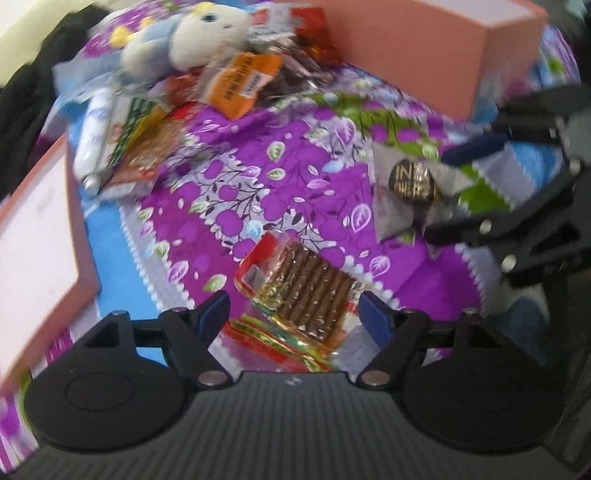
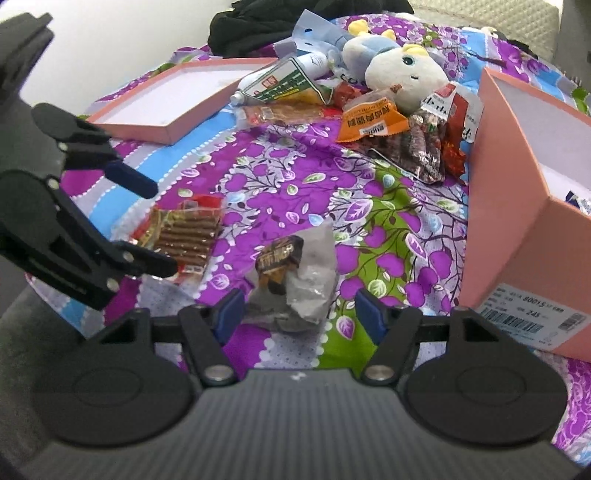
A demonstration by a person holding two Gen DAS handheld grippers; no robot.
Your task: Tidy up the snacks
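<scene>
My left gripper is open, its jaws either side of a clear-and-red packet of brown biscuit sticks lying on the purple floral cloth; the packet also shows in the right wrist view. My right gripper is open over a silver wrapper with a dark label, which also shows in the left wrist view. A pile of snack packets, with an orange one on top, lies further back. A pink box stands open at the right.
A pink box lid lies at the back left. A plush toy and a white tube lie beside the snack pile. Black clothing lies at the far edge of the cloth.
</scene>
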